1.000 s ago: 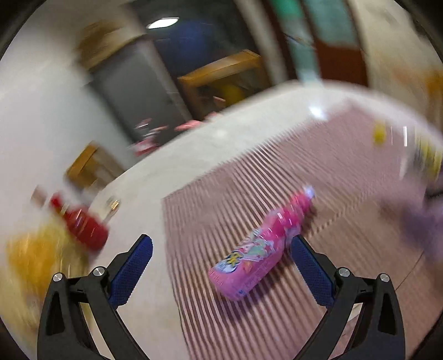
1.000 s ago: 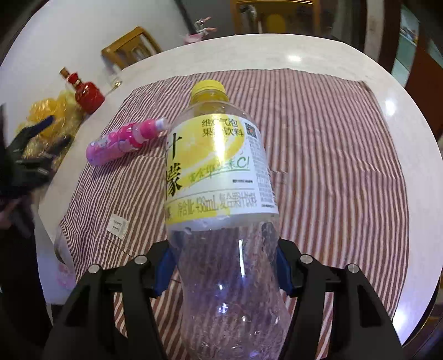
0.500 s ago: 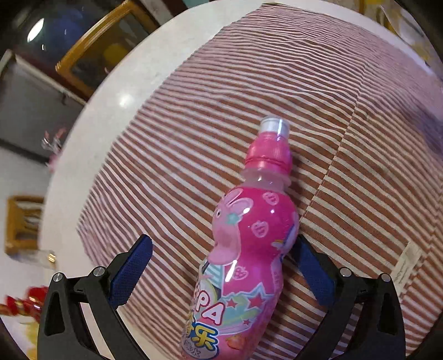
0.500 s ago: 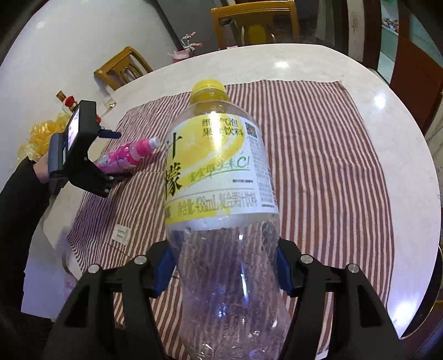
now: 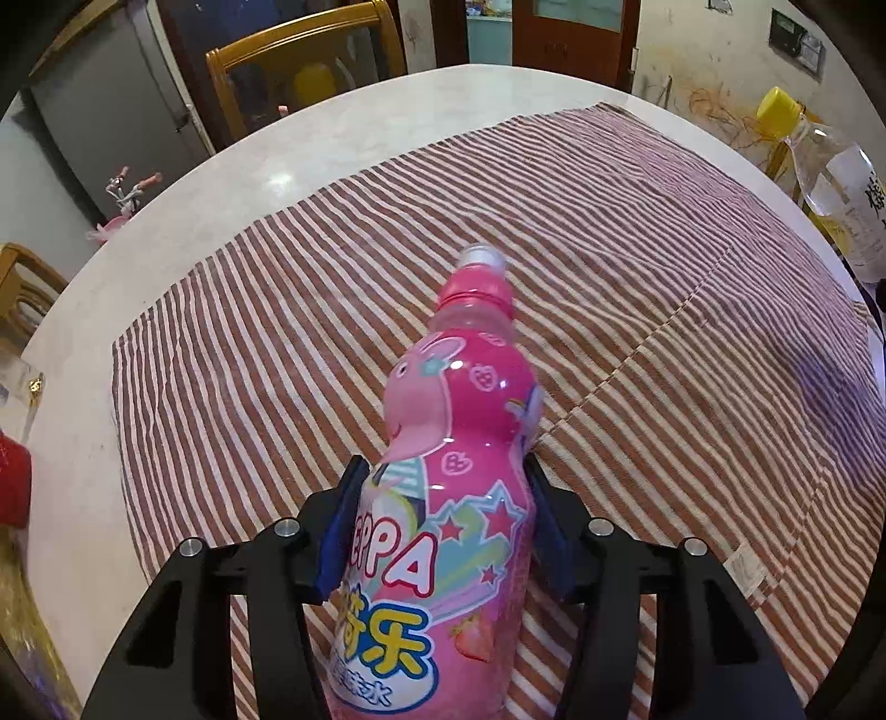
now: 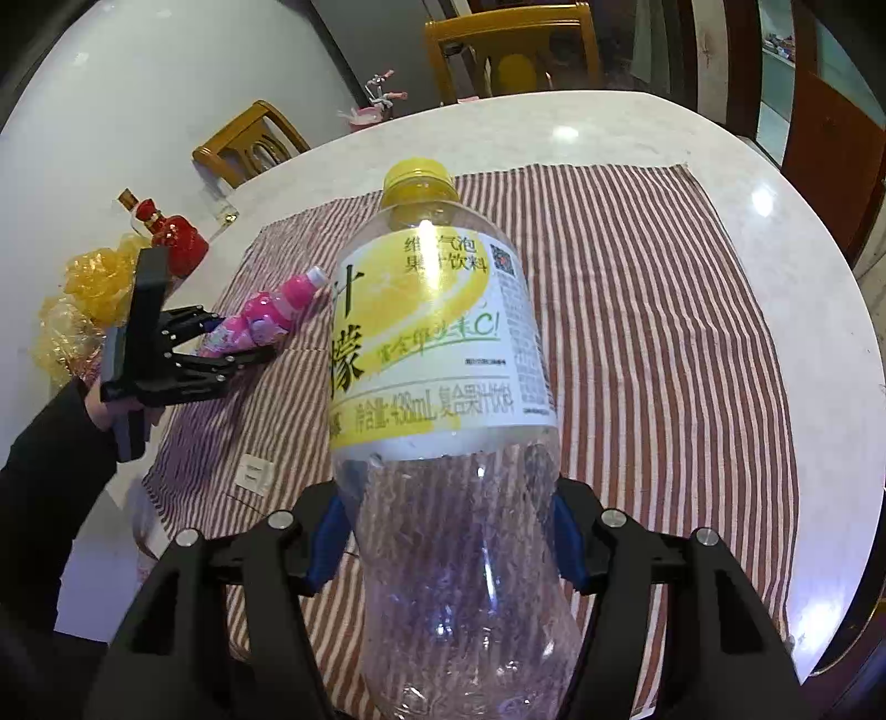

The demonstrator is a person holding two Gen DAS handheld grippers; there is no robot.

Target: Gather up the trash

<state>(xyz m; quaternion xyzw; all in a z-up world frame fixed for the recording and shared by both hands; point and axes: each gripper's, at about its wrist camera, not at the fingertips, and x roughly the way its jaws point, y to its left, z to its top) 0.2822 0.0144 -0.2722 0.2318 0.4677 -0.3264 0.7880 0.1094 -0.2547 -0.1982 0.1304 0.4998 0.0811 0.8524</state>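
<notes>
My left gripper [image 5: 440,520] is shut on a pink Peppa Pig bottle [image 5: 443,498], its blue pads pressed on both sides of the body; the bottle's cap points away over the striped cloth [image 5: 609,249]. In the right wrist view the same bottle [image 6: 266,313] lies low on the cloth in the left gripper [image 6: 243,346]. My right gripper [image 6: 443,537] is shut on a clear empty bottle with a yellow label and yellow cap [image 6: 437,354], held above the table. That bottle also shows at the right edge of the left wrist view [image 5: 830,183].
A round white table [image 6: 637,116] carries the cloth. A red bottle [image 6: 174,235] and yellow crinkled wrapping [image 6: 83,299] sit at its left edge. Wooden chairs [image 6: 509,50] stand around. A small white tag [image 6: 252,473] lies on the cloth's near corner.
My left gripper swung down to the pink bottle, went around it and closed on its body. My right gripper kept holding the yellow-label bottle, with only a slight shift of view.
</notes>
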